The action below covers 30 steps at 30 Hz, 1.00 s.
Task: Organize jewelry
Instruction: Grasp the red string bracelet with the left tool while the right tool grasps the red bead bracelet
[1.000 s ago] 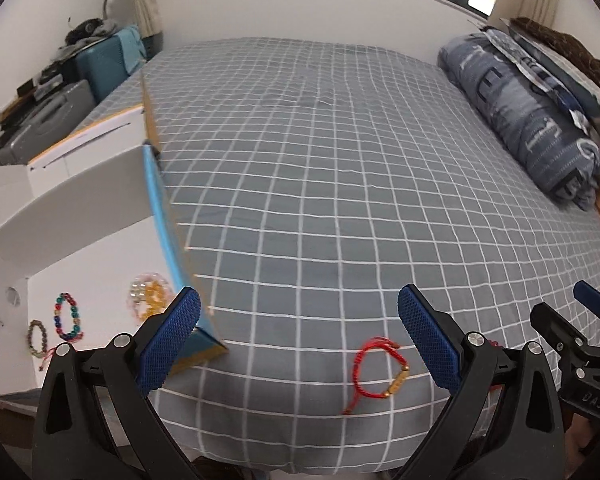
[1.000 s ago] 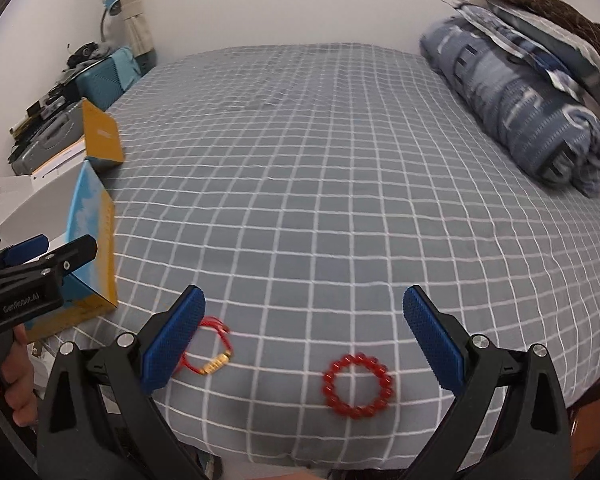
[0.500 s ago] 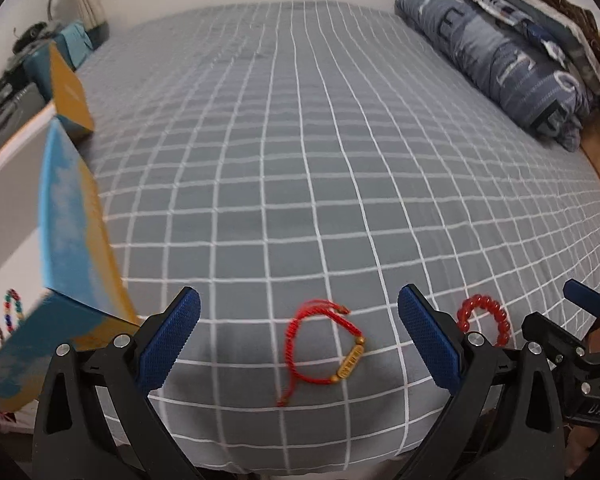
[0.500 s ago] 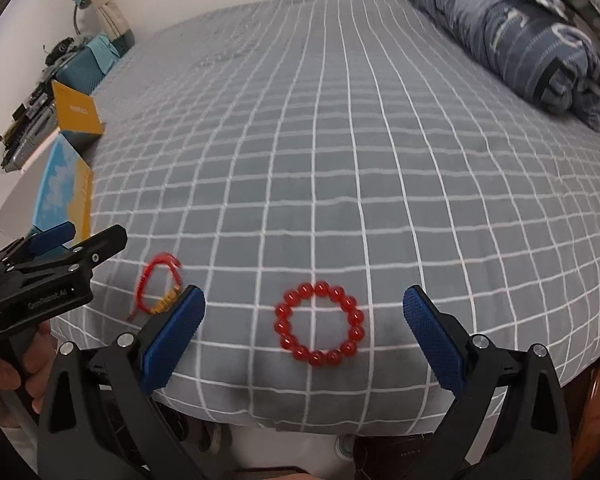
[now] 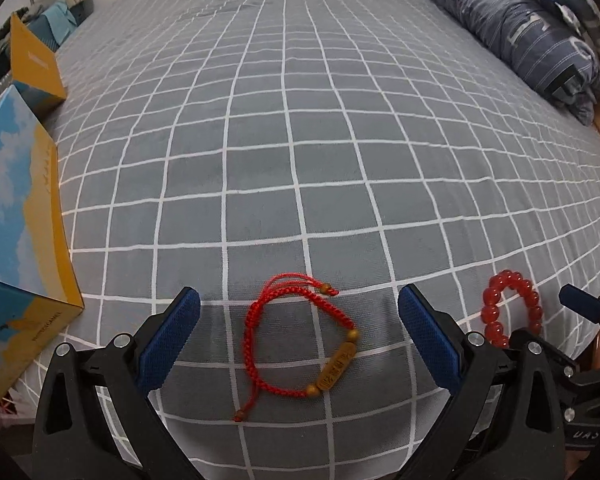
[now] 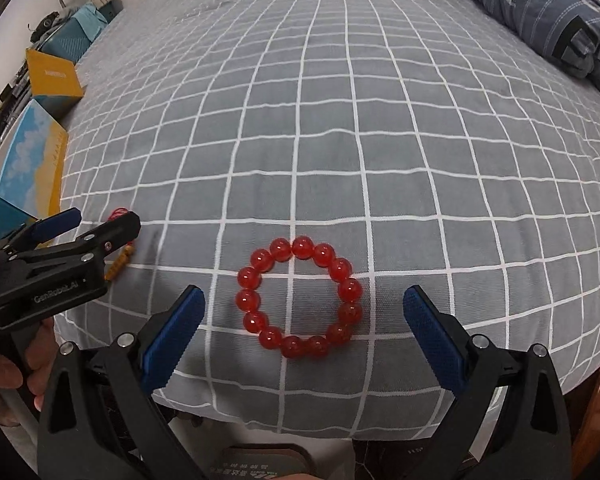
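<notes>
A red cord bracelet with a gold tag [image 5: 300, 340] lies on the grey checked bed cover near the front edge. My left gripper [image 5: 300, 340] is open and empty, its blue pads on either side of it, just above the cover. A red bead bracelet [image 6: 299, 296] lies to the right of the cord bracelet; it also shows in the left wrist view [image 5: 512, 312]. My right gripper [image 6: 300, 336] is open and empty, its pads on either side of the bead bracelet. The left gripper shows in the right wrist view [image 6: 96, 228], partly hiding the cord bracelet.
A blue and yellow box [image 5: 20, 220] with open flaps stands at the bed's left edge. A folded dark blue quilt [image 5: 532, 28] lies along the far right. The bed's front edge is just under both grippers.
Both grippers have moved forward and down over the bed. The left has swung right, away from the box, and now brackets the cord bracelet. The right now brackets the bead bracelet.
</notes>
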Tool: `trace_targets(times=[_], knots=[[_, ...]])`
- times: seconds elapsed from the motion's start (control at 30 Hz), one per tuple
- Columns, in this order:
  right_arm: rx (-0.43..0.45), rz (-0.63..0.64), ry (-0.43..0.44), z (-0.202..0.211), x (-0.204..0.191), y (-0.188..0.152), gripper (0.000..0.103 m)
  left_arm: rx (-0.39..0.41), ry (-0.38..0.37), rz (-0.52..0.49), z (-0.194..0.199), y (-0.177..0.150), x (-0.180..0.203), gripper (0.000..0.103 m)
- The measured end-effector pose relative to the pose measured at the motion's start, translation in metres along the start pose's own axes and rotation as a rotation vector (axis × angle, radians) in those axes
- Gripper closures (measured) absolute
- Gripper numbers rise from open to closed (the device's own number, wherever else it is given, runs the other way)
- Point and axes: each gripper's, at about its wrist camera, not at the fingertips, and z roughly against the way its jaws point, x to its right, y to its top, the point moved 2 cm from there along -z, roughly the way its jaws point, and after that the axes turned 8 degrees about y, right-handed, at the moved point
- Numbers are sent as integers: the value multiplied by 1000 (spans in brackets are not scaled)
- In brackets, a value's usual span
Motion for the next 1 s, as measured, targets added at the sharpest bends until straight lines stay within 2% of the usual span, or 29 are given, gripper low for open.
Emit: trace_targets(times=[0.23,0.47,0.57,0.7,0.87,1.0], knots=[[-47,-6,-33,-19,2,1,8,-30,31,-31,-11,-9,6,6],[-77,21,-88,-32,0,-4,9,-84,-10,-14,-22,-15,6,8],[-78,11,-95,-33,-1,-4,16,-89,-15,-18,-24,-15,2,18],[-77,-2,-106,-41,-9,1,27,-95,-31,-17,-26,-12,-4,40],[-72,-14,-125,-30,7,6,53,-100,-37,-6,-20,-6,-3,57],[-66,-12,-147,-20,19,10,68,-100,-37,1,-20,-1,-3,74]])
